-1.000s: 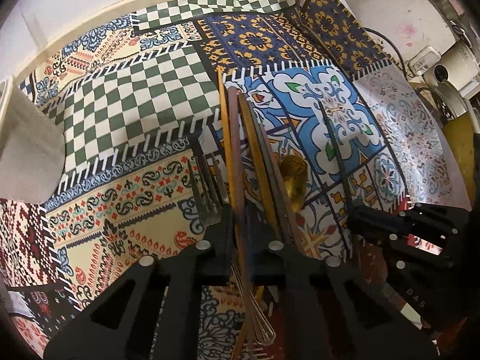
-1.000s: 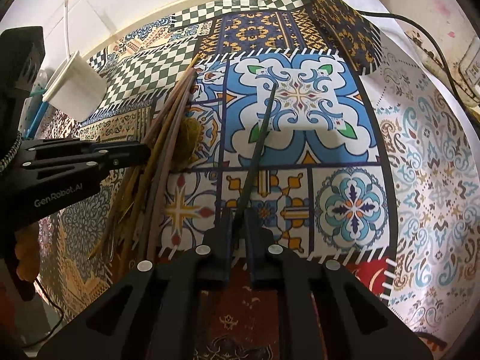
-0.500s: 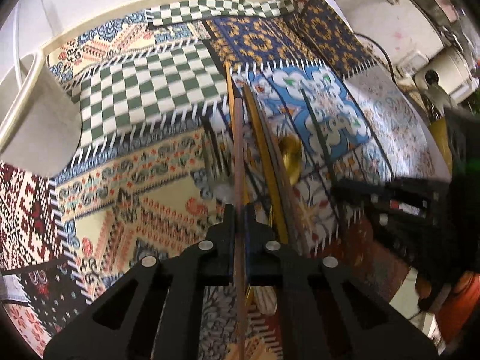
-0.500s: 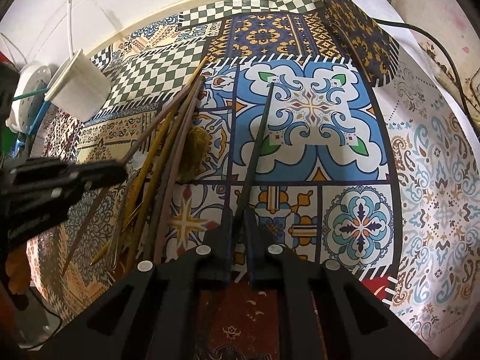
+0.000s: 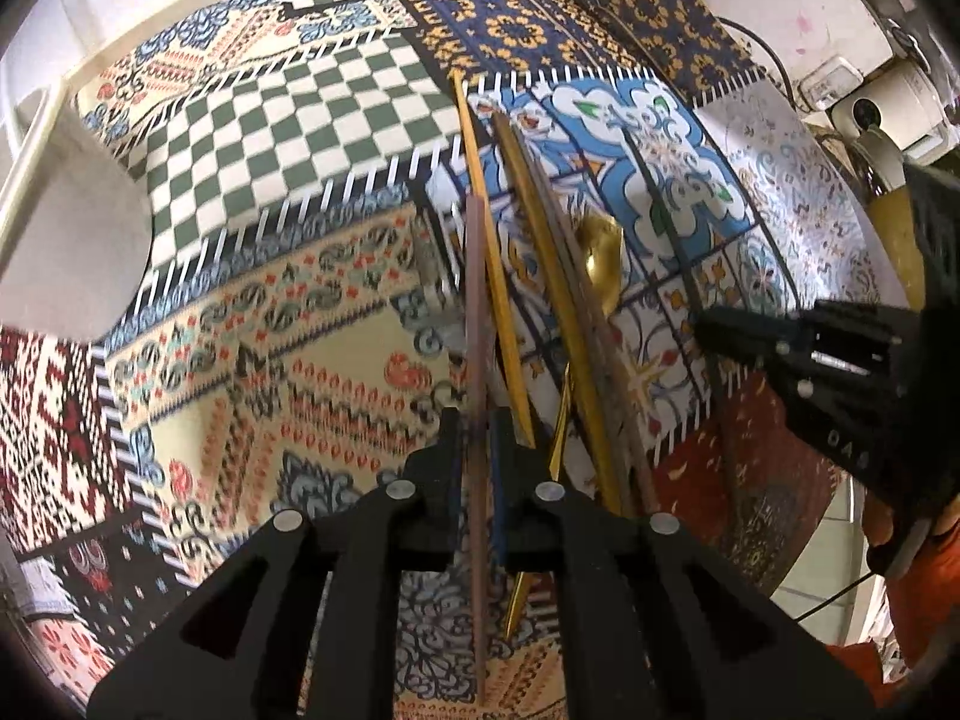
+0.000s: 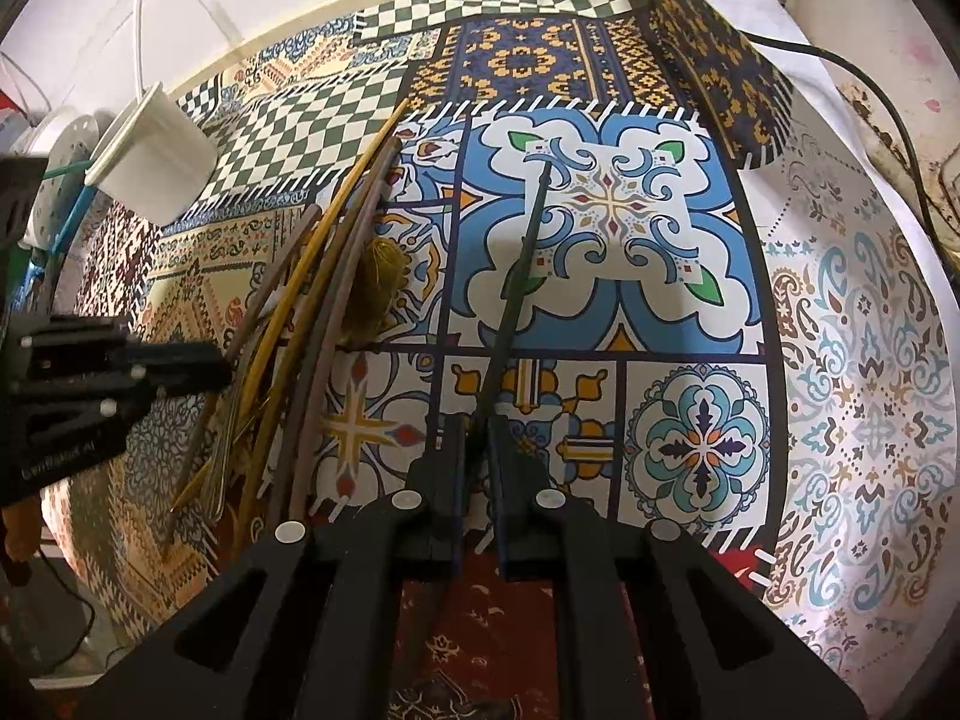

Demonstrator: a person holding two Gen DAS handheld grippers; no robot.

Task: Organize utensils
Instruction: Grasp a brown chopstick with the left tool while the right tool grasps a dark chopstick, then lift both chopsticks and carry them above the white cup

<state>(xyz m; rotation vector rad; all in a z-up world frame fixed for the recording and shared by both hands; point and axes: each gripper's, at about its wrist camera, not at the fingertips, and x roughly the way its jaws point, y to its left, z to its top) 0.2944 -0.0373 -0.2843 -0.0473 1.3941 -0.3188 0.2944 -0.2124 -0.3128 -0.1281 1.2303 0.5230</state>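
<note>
1. Left gripper (image 5: 477, 438): matte black angular fingers, round silver screw heads, blue-edged pads
2. Right gripper (image 6: 477, 444): same black build, silver screws
3. Orange sleeve (image 5: 933, 594), lower right of the frame

Two black two-finger grippers are in view, the left gripper (image 5: 477, 432) and the right gripper (image 6: 477, 438). Each pinches one stick: a reddish-brown chopstick (image 5: 477, 312) and a slim black chopstick (image 6: 516, 276). One gold metal spoon (image 6: 375, 282) lies in the loose bundle of wooden and yellow chopsticks (image 6: 312, 312) at left; their count is unclear, roughly six. One white plastic cup (image 6: 153, 159) lies far left.
</note>
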